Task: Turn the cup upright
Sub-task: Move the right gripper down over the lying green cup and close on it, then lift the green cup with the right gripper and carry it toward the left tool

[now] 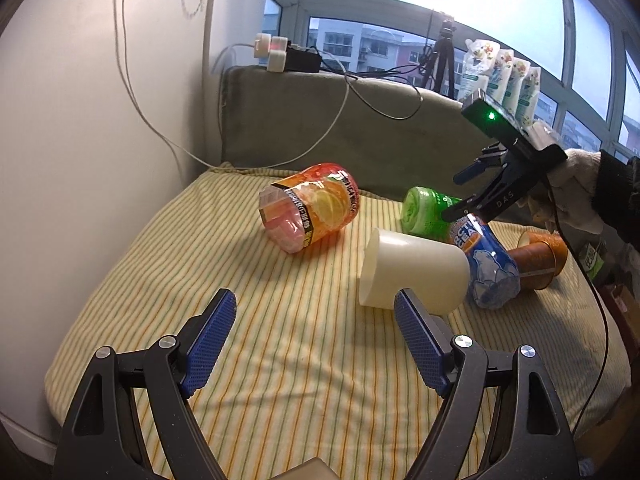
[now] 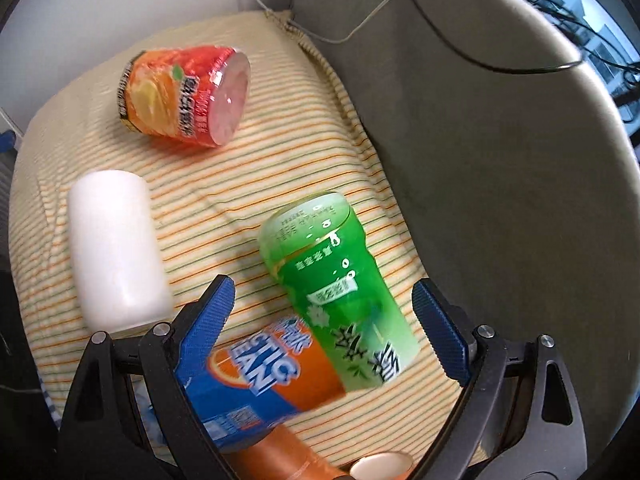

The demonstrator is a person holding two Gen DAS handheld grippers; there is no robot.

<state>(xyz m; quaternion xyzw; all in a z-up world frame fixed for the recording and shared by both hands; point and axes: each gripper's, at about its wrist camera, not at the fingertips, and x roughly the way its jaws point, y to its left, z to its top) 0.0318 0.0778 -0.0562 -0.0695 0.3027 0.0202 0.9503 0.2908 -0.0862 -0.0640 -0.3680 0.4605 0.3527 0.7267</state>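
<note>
Several cups lie on their sides on a striped cushion. A plain white cup lies in the middle, also in the right wrist view. An orange-red cup lies further back. A green cup, a blue-and-orange cup and a brown cup lie at the right. My left gripper is open, low, just short of the white cup. My right gripper is open above the green cup; it shows in the left wrist view.
A grey sofa back rises behind the cushion, with cables and a power strip on top. A white wall stands at the left. Refill pouches and a tripod stand by the window.
</note>
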